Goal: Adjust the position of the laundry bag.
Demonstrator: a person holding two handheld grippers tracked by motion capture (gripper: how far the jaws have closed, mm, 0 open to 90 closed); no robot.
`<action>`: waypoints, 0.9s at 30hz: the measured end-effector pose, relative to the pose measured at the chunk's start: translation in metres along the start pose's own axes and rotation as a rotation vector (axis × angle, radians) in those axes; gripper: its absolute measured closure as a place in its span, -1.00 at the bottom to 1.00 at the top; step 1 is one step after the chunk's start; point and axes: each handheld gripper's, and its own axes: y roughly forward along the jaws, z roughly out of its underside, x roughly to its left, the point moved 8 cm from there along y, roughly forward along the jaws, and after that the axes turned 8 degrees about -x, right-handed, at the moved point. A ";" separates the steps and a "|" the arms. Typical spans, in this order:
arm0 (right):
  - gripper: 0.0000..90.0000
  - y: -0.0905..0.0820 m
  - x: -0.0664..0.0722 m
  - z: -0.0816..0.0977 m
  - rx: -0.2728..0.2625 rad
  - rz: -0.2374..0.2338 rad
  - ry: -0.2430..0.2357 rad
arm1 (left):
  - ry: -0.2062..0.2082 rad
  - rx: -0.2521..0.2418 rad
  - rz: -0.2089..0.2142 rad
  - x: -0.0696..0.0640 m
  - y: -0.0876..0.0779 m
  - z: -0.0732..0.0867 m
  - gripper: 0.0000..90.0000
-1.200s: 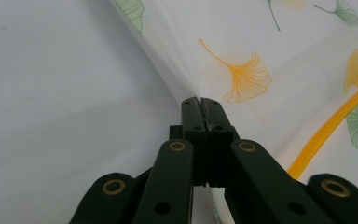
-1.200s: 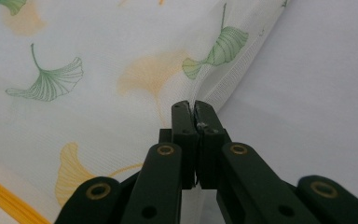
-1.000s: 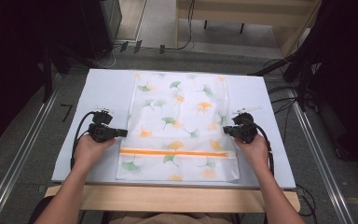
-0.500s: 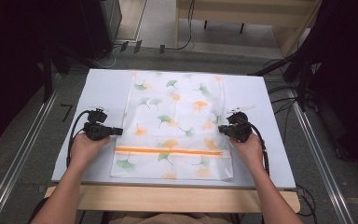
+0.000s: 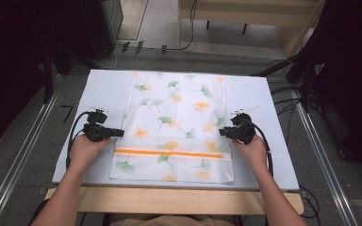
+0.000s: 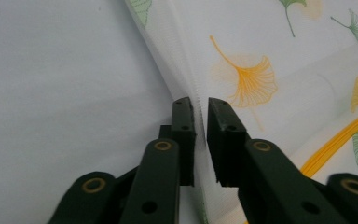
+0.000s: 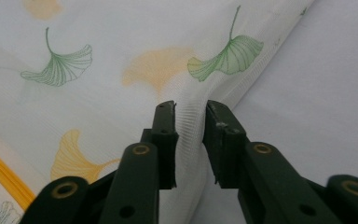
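A white mesh laundry bag (image 5: 176, 127) with green and orange ginkgo leaves lies flat in the middle of the light grey table (image 5: 273, 117). It reaches from near the far edge almost to the near edge. An orange zipper (image 5: 169, 153) runs across the bag close to its near end.

The left gripper (image 5: 120, 133) is at the left edge of the bag, a little beyond the zipper. In the left gripper view (image 6: 199, 109) its jaws have just been opening; a narrow gap stands between them, with the bag's edge in that gap, and the pads do not press it.

The right gripper (image 5: 220, 132) is at the right edge of the bag. In the right gripper view (image 7: 190, 112) its jaws have just been opening too, with the raised mesh edge between them, loose.
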 end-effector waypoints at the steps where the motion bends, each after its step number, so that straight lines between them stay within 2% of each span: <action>1: 0.57 -0.002 -0.001 -0.001 -0.008 0.002 -0.007 | 0.009 -0.005 0.001 -0.001 -0.001 -0.001 0.66; 2: 0.52 -0.003 -0.002 -0.001 -0.014 -0.003 -0.007 | 0.016 -0.014 0.003 -0.002 -0.002 -0.001 0.57; 3: 0.44 -0.007 -0.003 -0.003 -0.033 -0.003 0.001 | 0.027 -0.028 0.004 -0.003 -0.003 -0.003 0.36; 4: 0.44 -0.007 -0.003 -0.003 -0.033 -0.003 0.001 | 0.044 -0.038 0.002 -0.003 -0.004 -0.004 0.36; 6: 0.38 -0.010 -0.004 -0.004 -0.052 -0.008 0.004 | 0.063 -0.061 -0.001 -0.006 -0.006 -0.006 0.17; 8: 0.32 -0.013 -0.005 -0.003 -0.061 -0.013 0.003 | 0.051 -0.074 0.009 -0.009 -0.008 -0.008 0.04; 10: 0.29 -0.016 -0.004 -0.002 -0.054 -0.010 0.004 | 0.034 -0.069 0.021 -0.013 -0.009 -0.008 0.03; 14: 0.27 -0.021 -0.002 -0.002 -0.064 -0.018 0.005 | 0.068 -0.084 0.024 -0.019 -0.014 -0.009 -0.05; 16: 0.27 -0.023 -0.002 -0.001 -0.061 -0.016 -0.010 | 0.079 -0.091 0.027 -0.021 -0.016 -0.010 -0.08; 19: 0.27 -0.024 0.000 0.002 -0.045 -0.015 0.000 | 0.092 -0.078 0.031 -0.025 -0.016 -0.008 -0.12; 23: 0.27 -0.030 0.003 0.004 -0.036 -0.018 -0.013 | 0.112 -0.064 0.045 -0.030 -0.016 -0.007 -0.12; 27: 0.28 -0.038 0.006 0.007 -0.023 -0.021 0.003 | 0.131 -0.053 0.051 -0.036 -0.015 -0.005 -0.12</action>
